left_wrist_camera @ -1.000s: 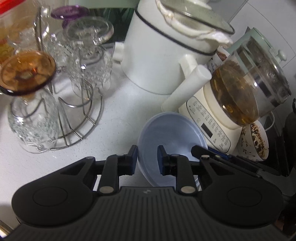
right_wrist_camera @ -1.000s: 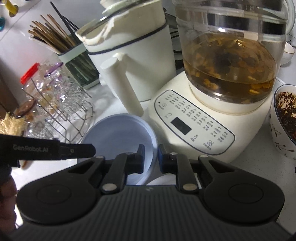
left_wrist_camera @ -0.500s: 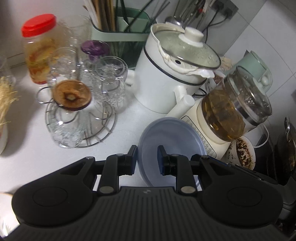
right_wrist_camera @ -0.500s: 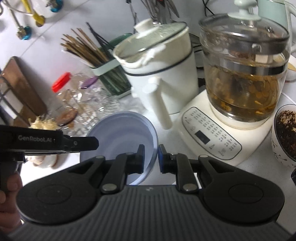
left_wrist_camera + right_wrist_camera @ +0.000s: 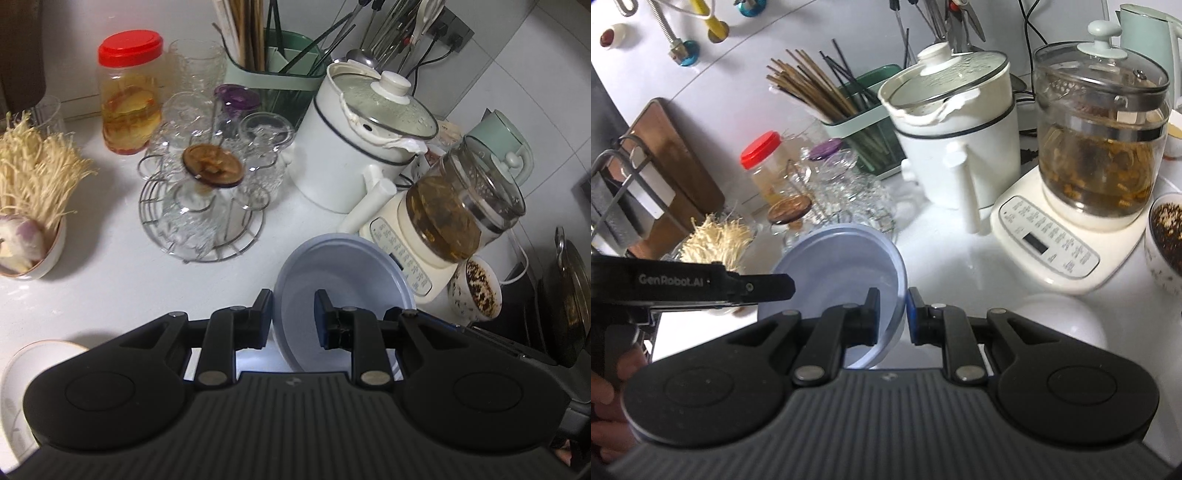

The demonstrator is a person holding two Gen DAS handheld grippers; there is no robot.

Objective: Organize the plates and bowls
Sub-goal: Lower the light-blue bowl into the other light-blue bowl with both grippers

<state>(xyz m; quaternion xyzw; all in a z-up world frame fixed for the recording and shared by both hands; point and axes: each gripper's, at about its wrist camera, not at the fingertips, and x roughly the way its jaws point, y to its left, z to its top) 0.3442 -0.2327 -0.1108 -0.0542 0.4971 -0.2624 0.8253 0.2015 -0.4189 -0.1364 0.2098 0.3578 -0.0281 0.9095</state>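
My right gripper [image 5: 891,314] and left gripper [image 5: 293,317], each narrowed onto opposite rims of the blue bowl [image 5: 842,266], hold it above the white counter [image 5: 110,277], before the white pot [image 5: 351,162] and glass kettle [image 5: 1100,147].

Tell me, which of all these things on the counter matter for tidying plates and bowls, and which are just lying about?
Part of the job:
blue bowl, gripped by left gripper and right gripper
white plate
speckled bowl

Just lying about:
glass kettle
white pot
red-lidded jar
glass rack
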